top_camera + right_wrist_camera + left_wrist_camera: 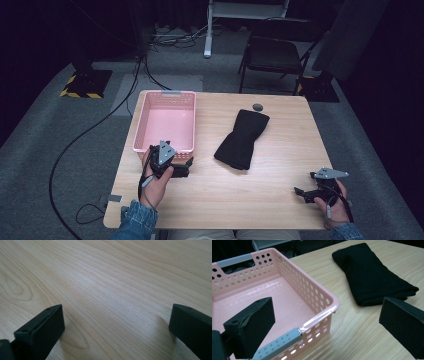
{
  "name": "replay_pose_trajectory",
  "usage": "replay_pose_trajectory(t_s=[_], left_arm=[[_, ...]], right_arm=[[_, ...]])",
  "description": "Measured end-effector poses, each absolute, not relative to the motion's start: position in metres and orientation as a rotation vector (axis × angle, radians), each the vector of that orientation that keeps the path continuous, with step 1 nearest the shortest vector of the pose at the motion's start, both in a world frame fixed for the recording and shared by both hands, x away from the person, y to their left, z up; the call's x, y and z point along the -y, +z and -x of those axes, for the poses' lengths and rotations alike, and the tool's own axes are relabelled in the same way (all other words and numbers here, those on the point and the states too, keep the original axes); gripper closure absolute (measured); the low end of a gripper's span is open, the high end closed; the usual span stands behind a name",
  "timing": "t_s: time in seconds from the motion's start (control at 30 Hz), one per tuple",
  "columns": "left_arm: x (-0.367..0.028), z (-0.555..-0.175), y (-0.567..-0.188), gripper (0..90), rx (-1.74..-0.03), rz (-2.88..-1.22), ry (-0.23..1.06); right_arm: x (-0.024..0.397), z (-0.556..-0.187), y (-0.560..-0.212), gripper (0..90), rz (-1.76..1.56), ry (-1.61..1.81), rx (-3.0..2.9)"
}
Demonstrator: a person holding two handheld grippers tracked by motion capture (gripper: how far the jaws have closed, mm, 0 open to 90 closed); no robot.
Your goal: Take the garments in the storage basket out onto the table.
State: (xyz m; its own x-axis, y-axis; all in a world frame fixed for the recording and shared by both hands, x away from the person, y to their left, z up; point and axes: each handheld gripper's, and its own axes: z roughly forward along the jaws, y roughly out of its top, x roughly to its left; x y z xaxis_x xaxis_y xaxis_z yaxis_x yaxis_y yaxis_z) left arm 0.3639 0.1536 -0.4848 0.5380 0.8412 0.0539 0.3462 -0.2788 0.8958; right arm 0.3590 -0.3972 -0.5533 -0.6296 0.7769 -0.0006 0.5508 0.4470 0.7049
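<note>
Pink basket corner sits just under my left tool, jaws spread and empty; folded black cloth lies mid-bench, right of it, long axis running away, nearer than to my spread right tool.

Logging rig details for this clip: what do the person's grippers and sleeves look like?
Both the left gripper and right gripper are black, each topped with a grey three-cornered plate and trailing a dark cable. Their pads are blocky black foam. The sleeves are blue denim.
</note>
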Motion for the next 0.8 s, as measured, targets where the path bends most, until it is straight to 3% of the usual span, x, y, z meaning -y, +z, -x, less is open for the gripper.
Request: replay_pose_trajectory(t_s=[0.8], left_arm=[[-0.17,-0.352,-0.509,0.0,-0.997,-1.879,0.675]], right_arm=[[0.397,-0.359,-0.553,0.0,-1.136,0.98,-2.377]])
